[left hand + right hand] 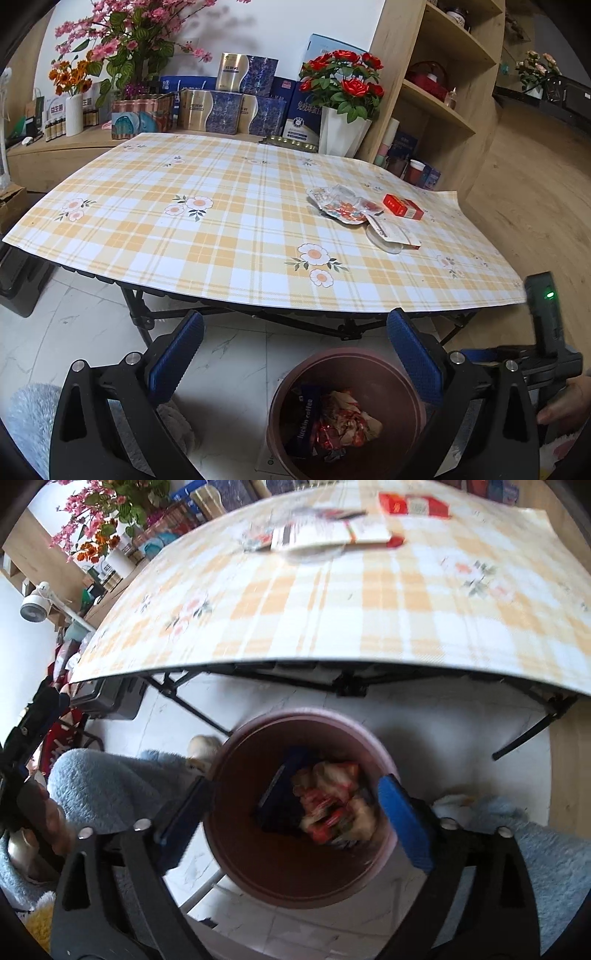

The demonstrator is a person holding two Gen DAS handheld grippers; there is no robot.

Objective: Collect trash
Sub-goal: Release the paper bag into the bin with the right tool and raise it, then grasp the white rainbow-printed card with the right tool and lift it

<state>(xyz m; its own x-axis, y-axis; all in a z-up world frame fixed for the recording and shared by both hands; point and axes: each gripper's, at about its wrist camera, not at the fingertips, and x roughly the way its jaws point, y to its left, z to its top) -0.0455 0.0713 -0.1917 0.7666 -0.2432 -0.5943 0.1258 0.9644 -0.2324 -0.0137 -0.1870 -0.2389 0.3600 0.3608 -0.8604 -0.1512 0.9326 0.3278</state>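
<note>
A maroon trash bin (291, 398) stands on the floor in front of the table; it holds a dark blue coffee wrapper (306, 417) and crumpled red-and-cream wrappers (345, 421). On the table lie a red box (402, 206), a clear patterned wrapper (341, 205) and a white packet (393, 234). My left gripper (295, 354) is open and empty, low in front of the table's edge. My right gripper (291, 819) is open and empty, right above the bin (258, 871). The red box (412, 505) and white packet (328, 535) show at the top of the right wrist view.
The table has a yellow plaid cloth (221, 221) and black folding legs (147, 321). Behind it are boxes (229, 110), flower pots (343, 110) and a wooden shelf (443, 92). A blue fluffy rug (110, 786) lies beside the bin on the white tile floor.
</note>
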